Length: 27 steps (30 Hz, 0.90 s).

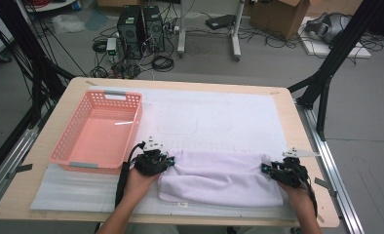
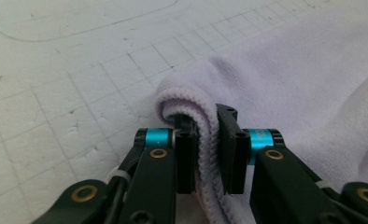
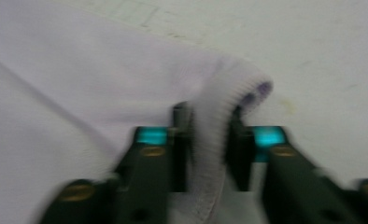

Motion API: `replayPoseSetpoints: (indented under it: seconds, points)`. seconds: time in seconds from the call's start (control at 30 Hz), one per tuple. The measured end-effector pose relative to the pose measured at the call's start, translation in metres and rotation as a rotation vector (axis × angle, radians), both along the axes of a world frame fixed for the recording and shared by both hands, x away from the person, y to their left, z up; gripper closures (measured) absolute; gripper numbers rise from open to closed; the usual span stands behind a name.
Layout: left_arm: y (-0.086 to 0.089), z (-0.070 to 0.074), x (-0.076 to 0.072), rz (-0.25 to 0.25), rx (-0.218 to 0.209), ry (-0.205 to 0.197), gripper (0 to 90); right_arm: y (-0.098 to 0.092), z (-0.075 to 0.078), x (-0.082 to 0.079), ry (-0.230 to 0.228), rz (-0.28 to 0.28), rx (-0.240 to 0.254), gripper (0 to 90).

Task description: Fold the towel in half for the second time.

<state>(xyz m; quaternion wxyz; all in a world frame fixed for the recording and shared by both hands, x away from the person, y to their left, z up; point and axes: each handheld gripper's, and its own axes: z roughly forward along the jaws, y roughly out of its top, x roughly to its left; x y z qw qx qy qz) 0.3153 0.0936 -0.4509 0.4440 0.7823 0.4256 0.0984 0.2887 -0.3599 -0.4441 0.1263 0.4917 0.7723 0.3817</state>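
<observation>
Lavender terry cloth, a folded towel, lies across the near half of the bench on a white foam sheet, just to the right of a pink plastic basket. The left hand-held gripper meets the towel's far left corner and the right hand-held gripper its far right corner; from the high view both are small and dark, and their jaws cannot be made out there.

In the left gripper view the left hand-held gripper pinches the towel's stitched hem, the black jaws drawn in on the looped edge from both sides. The hem runs down out of the bottom of that picture, so its lower part is cut off, and the cloth under the jaws is hidden.

The right gripper view is blurred, yet the right hand-held gripper shows clamped on a ribbed fold of the towel, whose corner curls up just beyond the jaw tips. How many layers it holds cannot be told.

The person's forearms enter from the bottom edge and are cut off there. The near edge of the foam sheet is partly covered by the towel and the hands.
</observation>
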Motion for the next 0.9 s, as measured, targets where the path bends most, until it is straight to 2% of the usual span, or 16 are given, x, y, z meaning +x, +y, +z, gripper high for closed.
replayPoseSetpoints:
  seconds: [0.03, 0.1, 0.2, 0.23, 0.27, 0.43, 0.5, 0.57, 0.6, 0.63, 0.7, 0.8, 0.83, 0.9]
  points:
    - [0.002, 0.000, 0.001, 0.013, -0.023, 0.010, 80.6, 0.002, 0.002, 0.001, 0.006, 0.002, -0.009, 80.9]
    - [0.005, 0.003, 0.004, 0.036, -0.055, 0.004, 81.9, 0.001, 0.004, 0.002, -0.005, 0.002, -0.005, 81.9]
    - [0.004, 0.008, 0.011, 0.057, -0.073, -0.014, 81.9, -0.004, 0.006, 0.009, -0.032, -0.033, 0.054, 82.0]
    - [0.003, 0.009, 0.016, 0.060, -0.053, -0.004, 82.1, -0.005, 0.007, 0.012, -0.039, -0.045, 0.052, 82.0]
    - [0.002, 0.009, 0.020, 0.065, -0.050, -0.008, 82.0, -0.004, 0.008, 0.015, -0.048, -0.052, 0.044, 82.0]
    - [-0.003, 0.013, 0.045, 0.105, -0.049, -0.032, 82.1, 0.000, 0.016, 0.035, -0.096, -0.090, 0.009, 82.0]
    - [-0.005, 0.013, 0.056, 0.111, -0.044, -0.041, 82.1, -0.001, 0.019, 0.046, -0.104, -0.112, 0.018, 81.9]
    - [-0.007, 0.013, 0.067, 0.127, -0.048, -0.032, 82.1, -0.002, 0.021, 0.058, -0.098, -0.128, 0.016, 81.9]
    - [-0.006, 0.012, 0.071, 0.144, -0.068, -0.047, 82.1, -0.001, 0.022, 0.063, -0.092, -0.134, 0.013, 81.9]
    - [-0.006, 0.010, 0.076, 0.153, -0.079, -0.025, 82.0, -0.001, 0.022, 0.068, -0.092, -0.137, 0.008, 81.8]
    - [-0.006, 0.007, 0.084, 0.157, -0.062, -0.007, 82.1, 0.000, 0.021, 0.077, -0.083, -0.139, -0.011, 81.9]
    - [-0.008, 0.005, 0.090, 0.160, -0.055, -0.002, 82.0, 0.003, 0.019, 0.087, -0.075, -0.150, -0.028, 81.9]
    - [-0.007, 0.002, 0.092, 0.171, -0.065, -0.006, 82.0, 0.003, 0.017, 0.090, -0.077, -0.158, -0.026, 81.8]
    - [-0.006, -0.001, 0.093, 0.182, -0.075, 0.015, 80.7, 0.004, 0.015, 0.093, -0.068, -0.165, -0.014, 81.3]
